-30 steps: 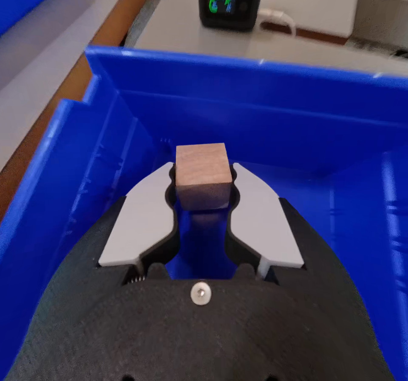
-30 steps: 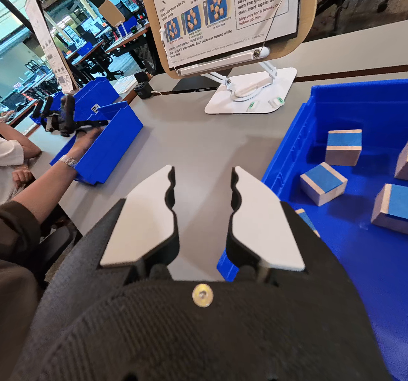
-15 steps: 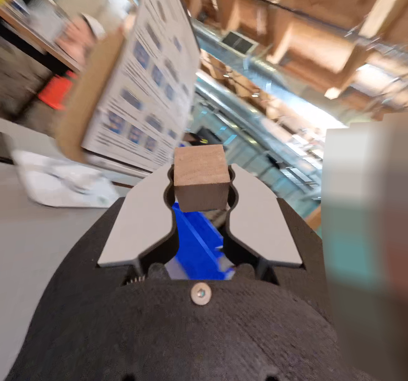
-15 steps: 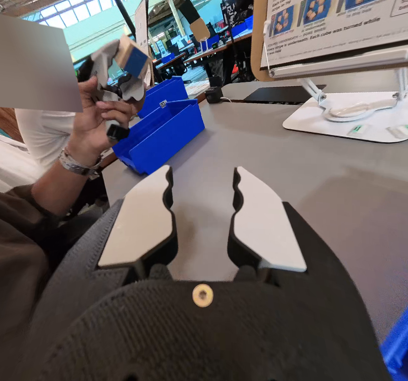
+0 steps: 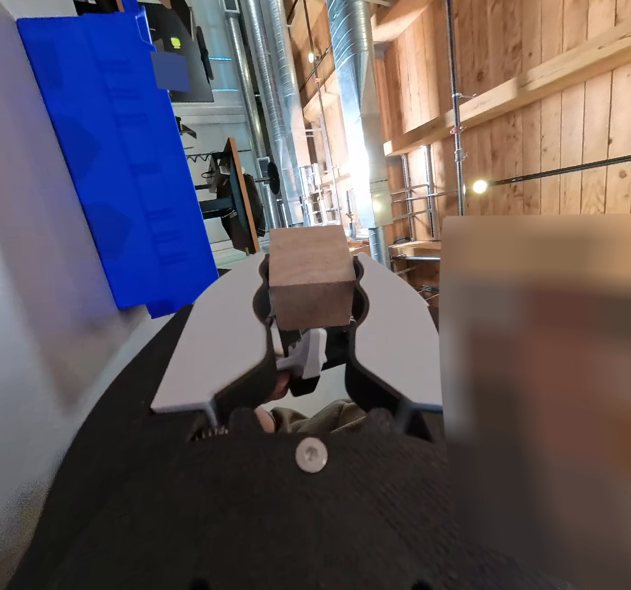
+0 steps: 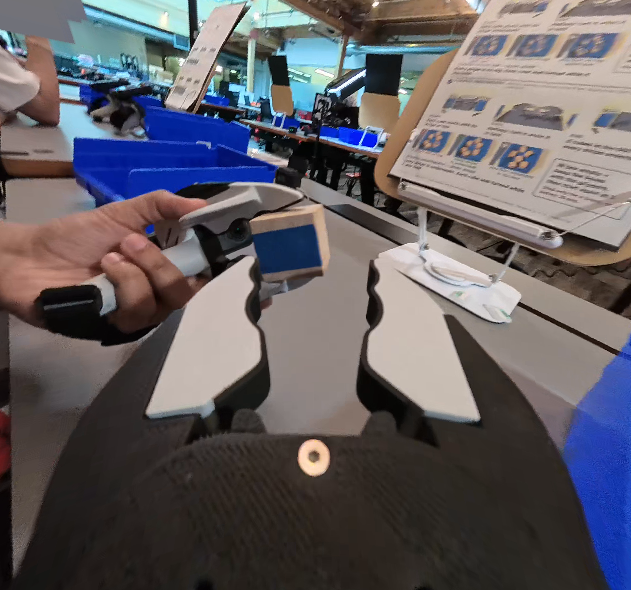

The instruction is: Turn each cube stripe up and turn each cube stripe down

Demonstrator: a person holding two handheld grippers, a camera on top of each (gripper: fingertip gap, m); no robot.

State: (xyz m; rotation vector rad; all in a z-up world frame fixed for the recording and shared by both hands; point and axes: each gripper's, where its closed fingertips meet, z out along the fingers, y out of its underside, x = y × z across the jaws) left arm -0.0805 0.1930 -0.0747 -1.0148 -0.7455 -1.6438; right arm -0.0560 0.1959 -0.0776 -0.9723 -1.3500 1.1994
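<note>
Cube [image 6: 290, 245] now raised, stripe perhaps sideways

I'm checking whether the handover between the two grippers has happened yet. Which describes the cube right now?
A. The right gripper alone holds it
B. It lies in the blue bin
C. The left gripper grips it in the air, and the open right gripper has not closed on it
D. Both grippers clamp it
C: the left gripper is shut on the cube, while the right gripper stands open just below it, fingers apart.
</note>
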